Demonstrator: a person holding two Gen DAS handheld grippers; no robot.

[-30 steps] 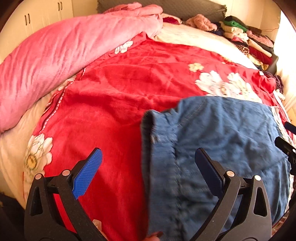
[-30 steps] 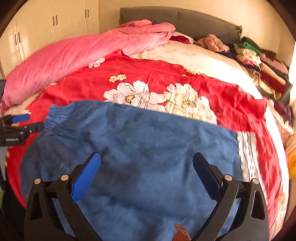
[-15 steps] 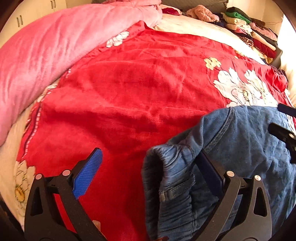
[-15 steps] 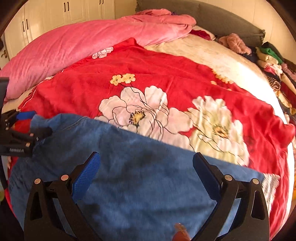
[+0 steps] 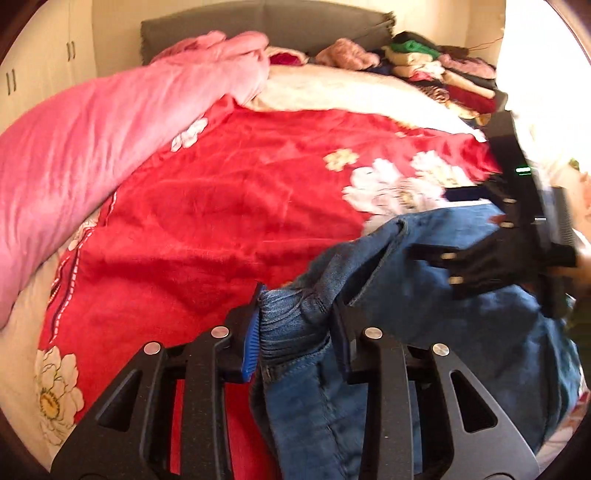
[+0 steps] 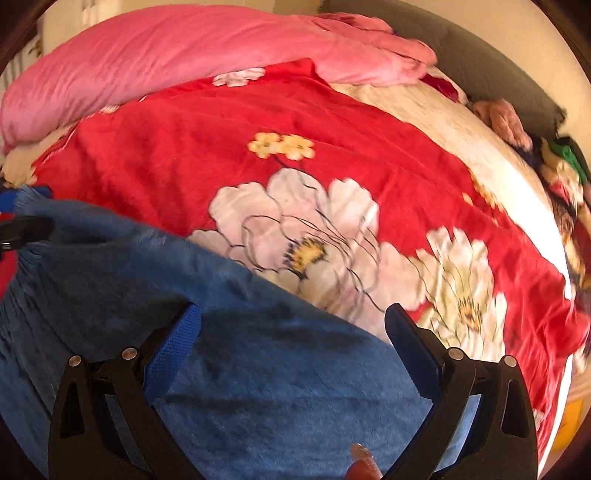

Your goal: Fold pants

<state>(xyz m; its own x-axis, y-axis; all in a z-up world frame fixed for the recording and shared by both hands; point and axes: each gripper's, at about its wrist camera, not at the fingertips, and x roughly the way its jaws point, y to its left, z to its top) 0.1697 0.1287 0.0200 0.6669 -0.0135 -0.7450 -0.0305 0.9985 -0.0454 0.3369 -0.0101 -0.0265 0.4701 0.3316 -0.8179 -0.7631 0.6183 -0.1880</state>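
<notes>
Blue denim pants (image 5: 461,350) lie on the red flowered blanket (image 5: 229,206). My left gripper (image 5: 295,325) has its jaws closing on the bunched waistband, with both pads pressing the folded denim and lifting it a little. In the right wrist view the pants (image 6: 258,387) fill the lower left. My right gripper (image 6: 295,317) hovers open over their far edge with nothing pinched. The right gripper (image 5: 480,258) also shows blurred above the pants in the left wrist view. The left gripper (image 6: 22,225) sits at the pants' left end.
A pink quilt (image 5: 110,140) is heaped along the left side of the bed. A stack of folded clothes (image 5: 443,74) sits at the far right by the grey headboard (image 5: 258,22). Cupboard doors (image 5: 37,74) stand to the left. A fingertip (image 6: 360,467) shows at the bottom edge.
My left gripper went from wide open beside the waistband to clamped on it, bunching the denim up. The right gripper swung in over the pants toward the left one.
</notes>
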